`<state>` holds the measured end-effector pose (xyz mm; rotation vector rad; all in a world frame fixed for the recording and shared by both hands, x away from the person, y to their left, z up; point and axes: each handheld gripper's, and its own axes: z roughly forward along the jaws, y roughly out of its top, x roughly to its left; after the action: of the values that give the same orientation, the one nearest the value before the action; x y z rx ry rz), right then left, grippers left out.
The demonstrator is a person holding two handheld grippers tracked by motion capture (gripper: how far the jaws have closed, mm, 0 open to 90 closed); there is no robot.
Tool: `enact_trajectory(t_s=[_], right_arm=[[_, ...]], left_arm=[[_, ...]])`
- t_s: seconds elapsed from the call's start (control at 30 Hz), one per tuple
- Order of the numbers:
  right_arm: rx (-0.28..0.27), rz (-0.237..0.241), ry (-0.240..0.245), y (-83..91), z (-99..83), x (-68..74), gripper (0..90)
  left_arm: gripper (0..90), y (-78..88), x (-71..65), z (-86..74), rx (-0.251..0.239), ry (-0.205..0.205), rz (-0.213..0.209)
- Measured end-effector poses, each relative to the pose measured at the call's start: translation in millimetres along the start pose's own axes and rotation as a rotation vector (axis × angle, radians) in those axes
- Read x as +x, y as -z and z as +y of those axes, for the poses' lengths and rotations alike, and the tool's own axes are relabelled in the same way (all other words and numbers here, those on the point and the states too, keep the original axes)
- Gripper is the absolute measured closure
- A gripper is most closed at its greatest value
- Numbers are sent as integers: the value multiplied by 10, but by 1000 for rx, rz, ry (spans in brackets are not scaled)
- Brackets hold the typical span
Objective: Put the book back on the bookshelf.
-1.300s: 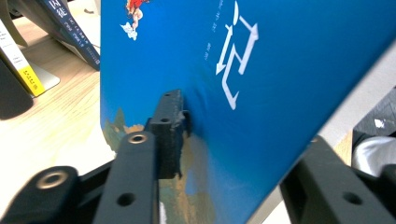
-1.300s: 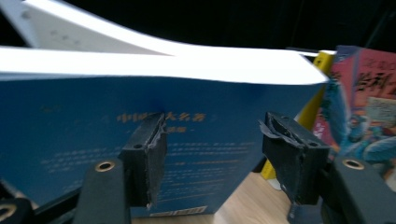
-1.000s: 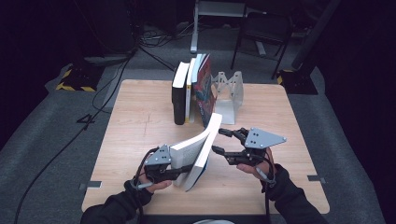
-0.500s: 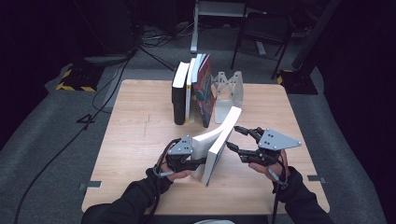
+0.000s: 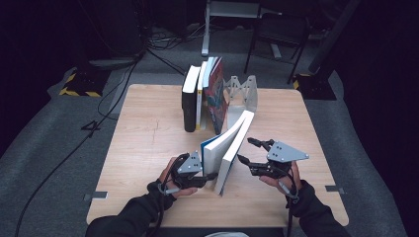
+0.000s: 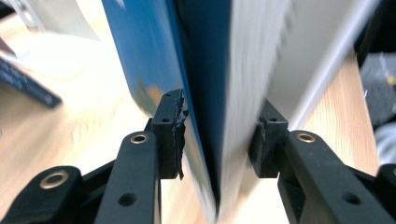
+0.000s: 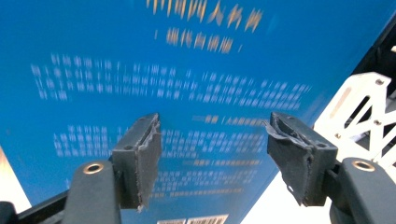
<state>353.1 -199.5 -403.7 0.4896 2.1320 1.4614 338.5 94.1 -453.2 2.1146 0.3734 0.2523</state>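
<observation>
1. Since a second ago, in the high view, the blue book [image 5: 228, 148] has swung up from leaning low to standing nearly straight on the table [image 5: 148, 133], and both hands have slid a little toward the row of books [image 5: 202, 96] and the white bookend [image 5: 244, 91] at the back.

2. High view: the left gripper [image 5: 205, 175] holds the blue book at its near bottom edge. The right gripper [image 5: 247, 150] waits just beside the book's cover with its jaws apart, holding nothing.

3. Left gripper view: the book's pages and cover [image 6: 219, 93] sit between the two black jaws. The jaws have just been opening a little. The right pad touches the pages, but I see a thin gap at the left pad, so the grip looks loose.

4. Right gripper view: the blue back cover [image 7: 187, 84] is right in front, and the jaws stand wide and empty.

5. To do this well, I think the left hand should squeeze firmly again, and the right should steady the cover while the book slides next to the row.
</observation>
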Motion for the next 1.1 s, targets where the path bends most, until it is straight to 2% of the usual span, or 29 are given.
enact_trajectory(t_s=[0.07,0.13,0.27,0.37,0.47,0.53,0.67,0.7,0.73,0.77,0.87,1.0,1.03,1.1], right_arm=[[16,6,10,-31,-33,25,347],[25,9,12,-54,-58,46,345],[35,15,5,-84,-109,54,340],[48,13,12,-106,-149,69,340],[69,18,23,-138,-178,92,337],[84,24,32,-167,-200,108,328],[99,27,42,-209,-224,109,308],[104,25,39,-212,-227,105,299],[108,23,35,-220,-234,96,292],[108,31,19,-225,-246,76,286],[121,17,16,-237,-270,45,282],[135,-2,7,-252,-296,13,289],[135,-19,10,-249,-304,7,300],[131,-19,5,-242,-307,-2,304]], left_arm=[[592,-14,-54,-36,17,0,-10],[577,-26,-92,-53,25,-4,0],[510,-27,-140,-105,41,28,9],[418,-35,-207,-145,62,44,-18],[323,-75,-304,-151,71,50,-11],[279,-130,-358,-132,76,47,10],[237,-267,-374,-110,29,89,57],[238,-298,-371,-109,15,111,70],[239,-329,-377,-107,-3,115,92],[247,-352,-388,-105,-15,101,118],[261,-391,-389,-93,-43,131,144],[307,-410,-391,-76,-78,146,188],[327,-407,-393,-68,-88,142,196],[347,-375,-400,-51,-113,123,219]])
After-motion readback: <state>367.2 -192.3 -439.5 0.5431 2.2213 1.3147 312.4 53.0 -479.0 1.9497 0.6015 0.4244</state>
